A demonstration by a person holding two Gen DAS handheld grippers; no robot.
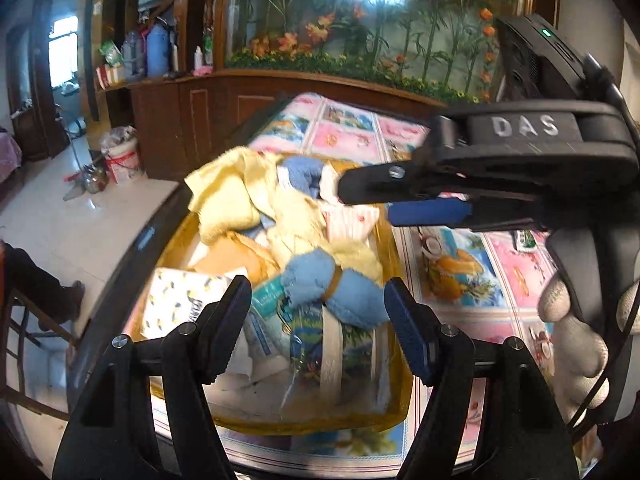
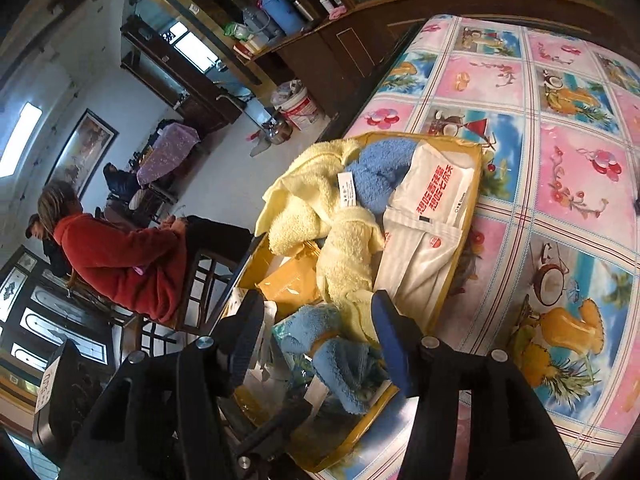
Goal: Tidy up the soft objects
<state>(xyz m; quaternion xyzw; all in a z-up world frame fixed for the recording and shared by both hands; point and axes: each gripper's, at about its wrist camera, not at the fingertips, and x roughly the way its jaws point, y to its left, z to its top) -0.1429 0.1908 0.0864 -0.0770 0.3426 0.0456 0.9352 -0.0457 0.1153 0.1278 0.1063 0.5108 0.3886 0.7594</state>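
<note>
From the left wrist view, my left gripper (image 1: 318, 300) hangs with its jaws wide and empty, and the rolled blue towel (image 1: 336, 292), cinched by a tan band, lies just ahead between the two tips, its long axis running across the gap, not along it. It sits on top of the pile in the yellow-rimmed tray (image 1: 400, 412) on the worktop (image 1: 500, 272), beside a yellow towel (image 1: 232, 196). I judge the left jaws nearer to it.

To the right, my right gripper (image 1: 368, 200) reaches in over the tray; its body reads "DAS". In its own view the jaws of the right gripper (image 2: 316, 336) stand partly apart and hold nothing, above the blue towel. A white packet (image 2: 436, 188) carries red Chinese lettering I cannot read surely.
</note>
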